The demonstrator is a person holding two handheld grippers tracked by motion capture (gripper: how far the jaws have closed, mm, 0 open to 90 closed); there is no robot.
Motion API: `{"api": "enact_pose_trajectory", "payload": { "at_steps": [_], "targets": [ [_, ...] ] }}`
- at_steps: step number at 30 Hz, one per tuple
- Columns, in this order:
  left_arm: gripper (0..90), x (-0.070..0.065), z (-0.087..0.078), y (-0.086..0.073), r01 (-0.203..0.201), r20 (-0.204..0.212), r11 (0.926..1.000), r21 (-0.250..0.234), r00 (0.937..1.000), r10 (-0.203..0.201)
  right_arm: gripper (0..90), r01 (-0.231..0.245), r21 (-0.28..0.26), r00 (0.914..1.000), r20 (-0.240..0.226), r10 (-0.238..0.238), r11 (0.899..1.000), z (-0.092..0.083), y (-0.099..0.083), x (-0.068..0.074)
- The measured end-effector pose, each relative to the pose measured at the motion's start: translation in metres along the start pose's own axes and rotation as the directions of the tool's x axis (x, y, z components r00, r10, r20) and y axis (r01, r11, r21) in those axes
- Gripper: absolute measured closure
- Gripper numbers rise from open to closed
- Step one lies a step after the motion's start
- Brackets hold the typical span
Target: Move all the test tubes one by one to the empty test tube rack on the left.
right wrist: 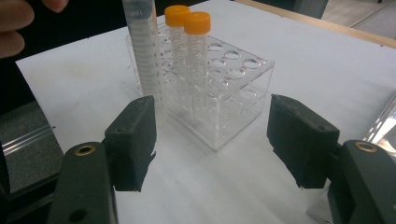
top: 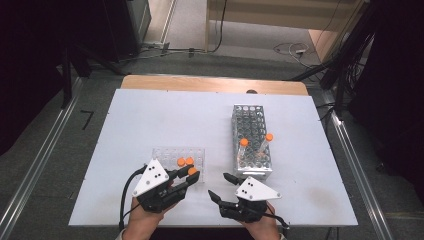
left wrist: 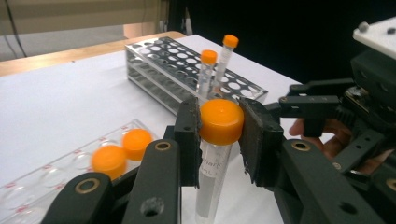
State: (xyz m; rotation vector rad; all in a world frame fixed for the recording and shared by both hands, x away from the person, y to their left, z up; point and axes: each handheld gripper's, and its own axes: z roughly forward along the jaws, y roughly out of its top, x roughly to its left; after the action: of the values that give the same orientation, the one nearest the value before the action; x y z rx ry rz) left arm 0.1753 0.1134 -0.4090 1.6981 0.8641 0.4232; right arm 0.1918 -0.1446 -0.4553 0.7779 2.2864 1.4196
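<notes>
My left gripper (top: 190,176) is shut on the orange cap of a clear tube (left wrist: 220,120), and the tube's body hangs below the jaws. It is held at the near right corner of a clear plastic rack (top: 170,155), in which two orange-capped tubes (top: 183,161) stand. In the right gripper view this clear rack (right wrist: 233,93) lies ahead of my right gripper (right wrist: 212,140), with the held tube (right wrist: 142,46) at its left. My right gripper (top: 218,184) is open with nothing between its pads, just right of the left one.
A metal rack (top: 252,125) stands to the right of the clear one, with two orange-capped tubes (top: 244,142) leaning in its near end. The white board (top: 150,115) lies on a wooden table. Cables and dark stands are on the floor behind.
</notes>
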Motion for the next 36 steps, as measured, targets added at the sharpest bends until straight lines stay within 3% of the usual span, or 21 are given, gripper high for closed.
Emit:
{"api": "enact_pose_trajectory", "payload": {
  "at_steps": [19, 26, 36],
  "targets": [
    [69.4, 0.028, -0.023, 0.012, 0.036, -0.086, 0.9987, -0.037, 0.9955, -0.039, 32.0, -0.004, 0.005, 1.0, 0.008, 0.004, 1.0, -0.001, -0.001, -0.003],
    [69.5, 0.034, -0.024, 0.012, 0.001, -0.175, 0.9985, -0.054, 0.9845, -0.011, 32.3, -0.004, 0.007, 0.9999, 0.011, 0.004, 1.0, -0.001, -0.001, -0.003],
    [69.4, 0.039, -0.019, 0.011, -0.001, -0.203, 0.9978, -0.067, 0.979, -0.013, 32.3, -0.006, 0.007, 0.9999, 0.01, 0.005, 1.0, -0.001, -0.001, -0.003]
  ]
}}
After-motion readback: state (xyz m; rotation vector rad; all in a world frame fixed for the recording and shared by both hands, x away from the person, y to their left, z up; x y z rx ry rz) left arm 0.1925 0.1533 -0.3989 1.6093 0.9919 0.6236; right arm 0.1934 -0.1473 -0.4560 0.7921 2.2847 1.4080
